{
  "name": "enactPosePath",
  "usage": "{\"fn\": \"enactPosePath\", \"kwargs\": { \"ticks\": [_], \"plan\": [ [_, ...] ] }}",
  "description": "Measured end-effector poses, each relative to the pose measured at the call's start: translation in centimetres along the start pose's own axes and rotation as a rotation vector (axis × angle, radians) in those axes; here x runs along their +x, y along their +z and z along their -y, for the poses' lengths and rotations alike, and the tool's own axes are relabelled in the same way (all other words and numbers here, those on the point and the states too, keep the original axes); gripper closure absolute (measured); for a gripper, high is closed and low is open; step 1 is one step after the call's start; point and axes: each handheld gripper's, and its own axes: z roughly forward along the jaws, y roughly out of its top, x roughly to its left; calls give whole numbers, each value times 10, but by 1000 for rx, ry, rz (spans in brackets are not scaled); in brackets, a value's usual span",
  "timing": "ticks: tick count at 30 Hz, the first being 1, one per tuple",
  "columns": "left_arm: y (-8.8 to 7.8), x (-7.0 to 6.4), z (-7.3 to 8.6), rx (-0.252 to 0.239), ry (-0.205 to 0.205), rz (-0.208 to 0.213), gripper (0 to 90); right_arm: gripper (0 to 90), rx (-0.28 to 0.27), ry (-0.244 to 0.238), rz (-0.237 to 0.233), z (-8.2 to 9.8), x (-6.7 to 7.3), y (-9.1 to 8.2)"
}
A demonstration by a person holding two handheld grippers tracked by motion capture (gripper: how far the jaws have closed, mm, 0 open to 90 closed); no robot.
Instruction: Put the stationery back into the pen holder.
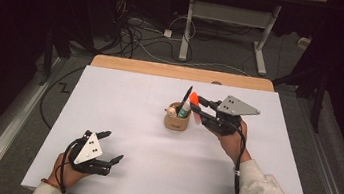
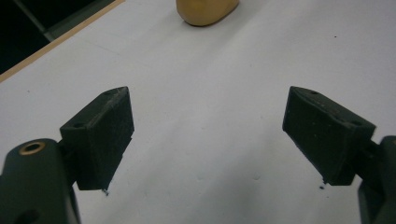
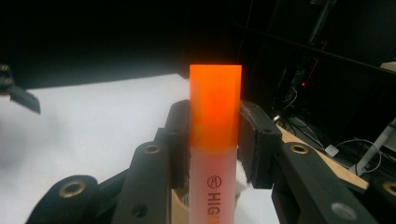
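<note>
Right gripper, frame centre-right, fingers clamped on orange highlighter, long axis upright just beside the pen cup; left gripper fingers wide, lower left on worktop.

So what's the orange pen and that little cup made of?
The orange highlighter looks like plastic: a glossy, see-through orange cap over a frosted whitish barrel with printed letters. The pen cup is matte tan with no shine, perhaps wood, cork or cardboard; the look leaves that open.
</note>
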Motion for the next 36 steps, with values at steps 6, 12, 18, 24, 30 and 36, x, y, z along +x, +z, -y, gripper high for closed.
{"fn": "enactPosePath", "kwargs": {
  "ticks": [6,12,18,24,30,36],
  "plan": [
    [-1,1,1,-2,1,-1,160,676,-20,16,10,-2,4,15],
    [-1,1,1,-7,1,-4,160,676,-32,25,68,-2,7,28],
    [-2,1,1,-10,0,-5,160,676,-45,41,113,-2,8,38],
    [-1,0,1,-10,1,-3,160,676,-54,78,147,4,9,46],
    [-2,1,1,-10,3,-3,160,675,-70,96,156,8,14,51],
    [-1,1,1,-9,6,-4,160,675,-72,112,147,14,18,53]
  ]
}}
